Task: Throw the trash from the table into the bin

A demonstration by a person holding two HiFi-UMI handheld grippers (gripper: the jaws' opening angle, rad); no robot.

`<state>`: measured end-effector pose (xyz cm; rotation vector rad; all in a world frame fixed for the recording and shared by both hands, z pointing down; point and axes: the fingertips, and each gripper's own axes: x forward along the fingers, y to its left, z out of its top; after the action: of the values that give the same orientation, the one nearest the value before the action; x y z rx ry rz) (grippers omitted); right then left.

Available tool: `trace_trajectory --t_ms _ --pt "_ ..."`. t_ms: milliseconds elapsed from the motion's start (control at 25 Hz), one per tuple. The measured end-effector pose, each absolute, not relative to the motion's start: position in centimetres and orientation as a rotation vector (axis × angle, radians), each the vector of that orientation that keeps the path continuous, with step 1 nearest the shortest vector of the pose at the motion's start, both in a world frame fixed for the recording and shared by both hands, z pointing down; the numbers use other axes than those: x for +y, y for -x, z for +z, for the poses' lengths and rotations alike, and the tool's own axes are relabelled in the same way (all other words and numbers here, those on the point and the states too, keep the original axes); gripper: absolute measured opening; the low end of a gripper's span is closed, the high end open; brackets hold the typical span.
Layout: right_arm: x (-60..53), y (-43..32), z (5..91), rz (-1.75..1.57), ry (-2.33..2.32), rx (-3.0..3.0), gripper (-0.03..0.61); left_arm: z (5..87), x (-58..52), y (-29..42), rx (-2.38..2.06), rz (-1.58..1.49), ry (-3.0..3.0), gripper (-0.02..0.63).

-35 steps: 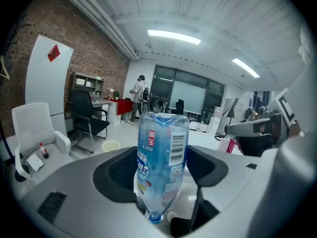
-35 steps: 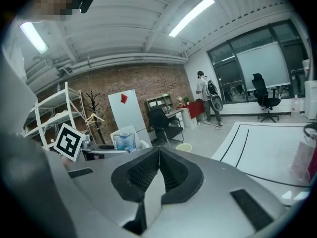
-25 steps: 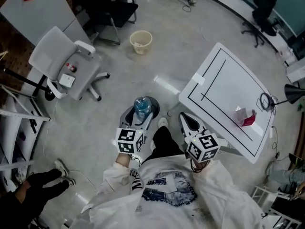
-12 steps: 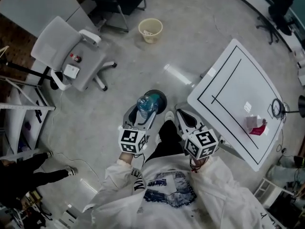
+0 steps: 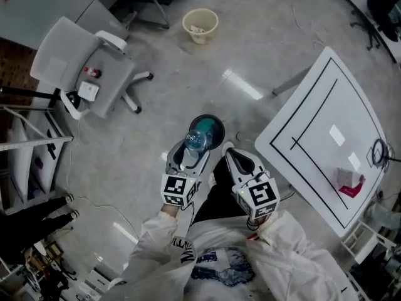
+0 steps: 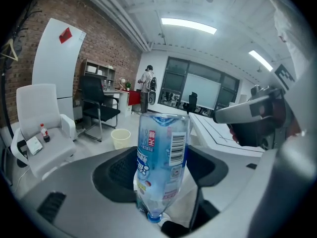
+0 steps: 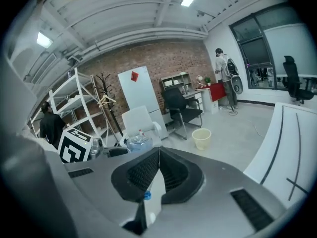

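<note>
A clear plastic bottle [image 5: 197,139] with a blue label stands between the jaws of my left gripper [image 5: 190,153], which is shut on it. In the left gripper view the bottle [image 6: 161,162] fills the middle, its blue cap toward the camera. My right gripper [image 5: 229,157] hangs beside it with its jaws shut [image 7: 158,150]; I can make out no held thing. The beige bin [image 5: 200,25] stands on the floor far ahead and shows in both gripper views [image 6: 120,138] [image 7: 201,138]. A red and white piece of trash [image 5: 351,182] lies on the white table [image 5: 313,105] to the right.
A white office chair [image 5: 81,74] with small things on its seat stands at the left, and metal shelves [image 5: 25,162] below it. A black cable [image 5: 379,152] lies at the table's far right edge. A person's legs [image 5: 31,221] show at the lower left. Grey floor runs from me to the bin.
Both grippers have sunk and drawn back toward my body, the bottle still in the left one. The table and its trash have slid toward the right edge of the head view.
</note>
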<state>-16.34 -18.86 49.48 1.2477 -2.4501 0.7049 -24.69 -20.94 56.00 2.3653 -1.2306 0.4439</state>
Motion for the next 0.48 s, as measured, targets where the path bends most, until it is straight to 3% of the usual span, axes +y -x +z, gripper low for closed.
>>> trace_trajectory --t_ms 480 --pt "-21.5 17.2 61.8 0.79 -1.225 -2.387 0.021 67.9 -22.6 24.4 -1.213 0.493 -2.277 0.311"
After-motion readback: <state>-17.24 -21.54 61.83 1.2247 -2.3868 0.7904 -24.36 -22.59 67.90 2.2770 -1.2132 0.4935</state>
